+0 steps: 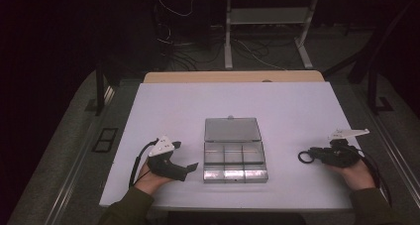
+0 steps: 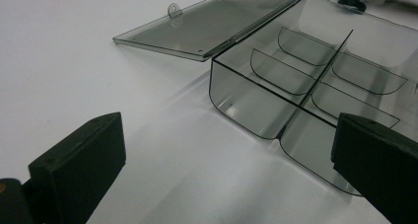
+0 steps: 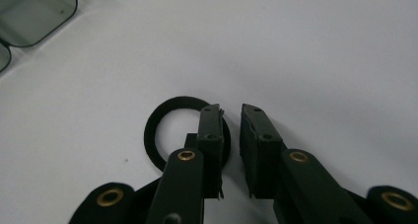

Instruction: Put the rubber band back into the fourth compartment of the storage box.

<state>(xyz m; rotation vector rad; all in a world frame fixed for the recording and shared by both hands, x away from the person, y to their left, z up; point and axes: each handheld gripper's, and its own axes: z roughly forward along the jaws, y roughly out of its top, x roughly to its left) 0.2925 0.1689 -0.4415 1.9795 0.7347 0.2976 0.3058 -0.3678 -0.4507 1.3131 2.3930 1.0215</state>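
Note:
A clear plastic compartment box (image 1: 205,161) lies mid-table with its lid (image 1: 233,129) folded flat behind it. To the left of the box, a hand holds my left gripper (image 1: 187,161) with its jaws pointing at it. In the left gripper view that gripper (image 2: 226,135) stands wide open with nothing between its jaws, and the box (image 2: 236,100) is just ahead. My right gripper (image 1: 313,156) rests at the right of the table beside a black ring (image 1: 299,157). In the right gripper view the jaws (image 3: 231,108) are nearly together, straddling the rim of the ring (image 3: 151,135). A thin white gap shows beside the right pad.
The white board (image 1: 297,111) carries the box and both grippers, with a wooden strip (image 1: 233,77) along its far edge. A corner of the box (image 3: 34,12) shows at the top left of the right gripper view. Cables and table legs (image 1: 228,36) stand on the dark floor beyond.

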